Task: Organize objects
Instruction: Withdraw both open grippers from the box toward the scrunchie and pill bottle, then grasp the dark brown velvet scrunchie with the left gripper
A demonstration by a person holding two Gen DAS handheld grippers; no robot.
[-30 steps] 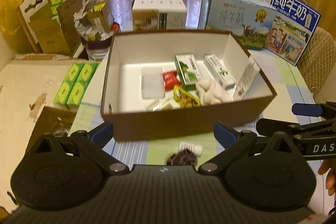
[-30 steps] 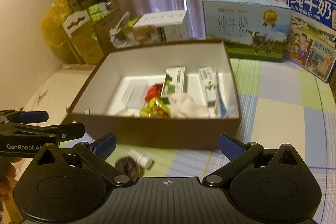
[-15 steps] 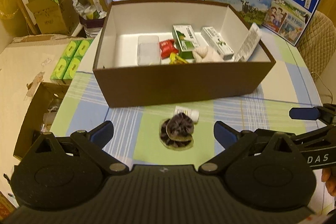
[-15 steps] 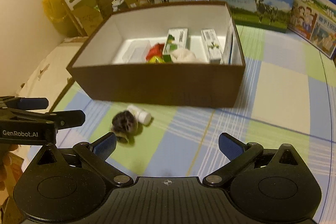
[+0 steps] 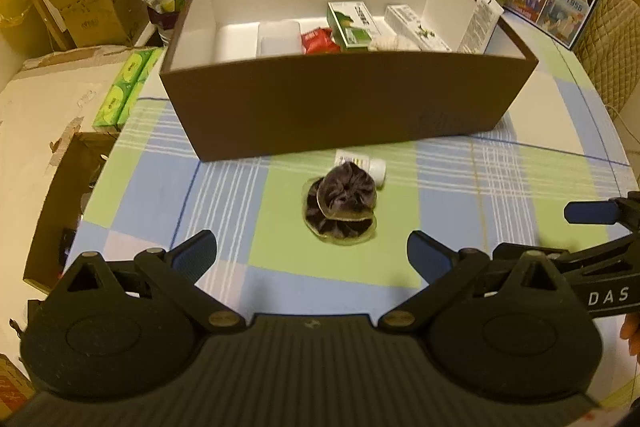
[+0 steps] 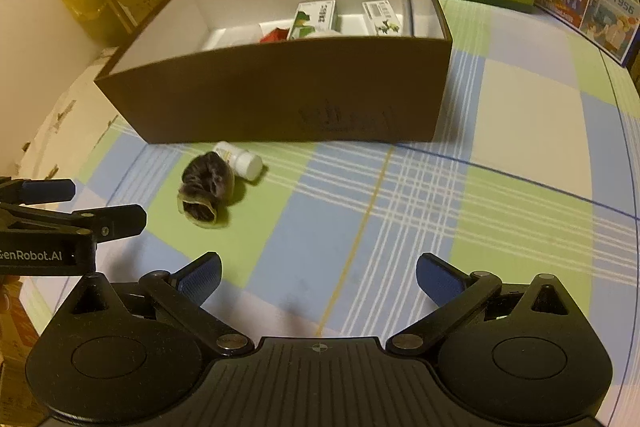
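Left wrist view: dark scrunchie (image 5: 341, 202) ahead, between spread jaws.

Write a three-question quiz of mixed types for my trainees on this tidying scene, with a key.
1. True or false: the dark scrunchie already lies inside the brown box.
2. Multiple choice: what lies right against the scrunchie, between it and the box? A) a white pill bottle B) a red packet C) a green carton
3. Fill in: the jaws of the left gripper and the right gripper are both ____.

Key
1. False; it lies on the checked tablecloth in front of the box.
2. A, the white pill bottle.
3. open; neither holds anything.
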